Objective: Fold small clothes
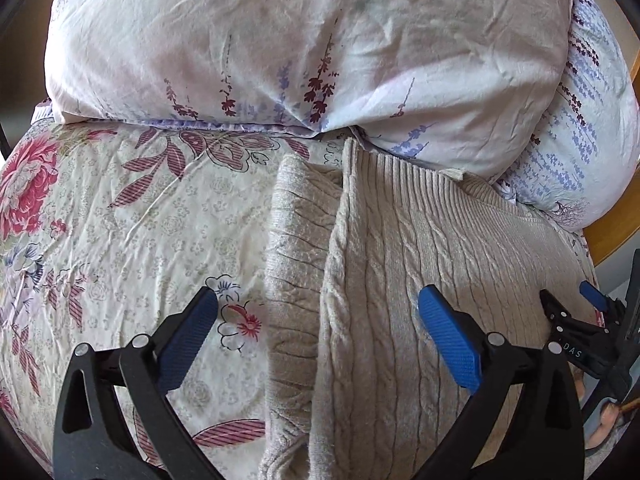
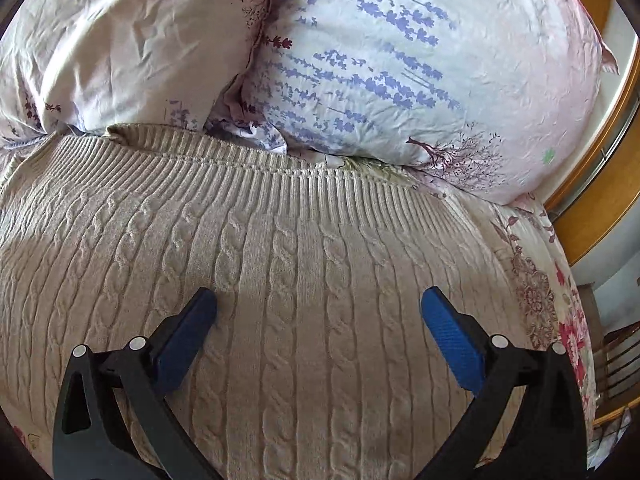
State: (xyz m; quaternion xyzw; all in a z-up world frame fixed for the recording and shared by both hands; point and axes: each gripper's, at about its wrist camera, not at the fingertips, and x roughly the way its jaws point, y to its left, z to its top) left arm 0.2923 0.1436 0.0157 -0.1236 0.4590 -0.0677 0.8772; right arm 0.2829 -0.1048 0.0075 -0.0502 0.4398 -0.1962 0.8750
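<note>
Knitted beige sweater (image 2: pixel 280 240) lying flat on a floral bedsheet (image 1: pixel 120 208), partly folded.

Ribbed hem (image 2: pixel 256 172) up against two lavender-print pillows (image 2: pixel 400 80); one long side turned over onto the body, making a raised fold edge (image 1: pixel 340 240) and baring the reverse knit beside it, probably so the width is narrowed first. Left gripper (image 1: pixel 318 300) spread wide and empty, astride that fold edge, one pad over sheet and one over knit. Right gripper (image 2: pixel 318 300) equally wide, holding nothing, poised over the cable pattern. Hard to tell at the fisheye edge whether the opposite side is folded too.
</note>
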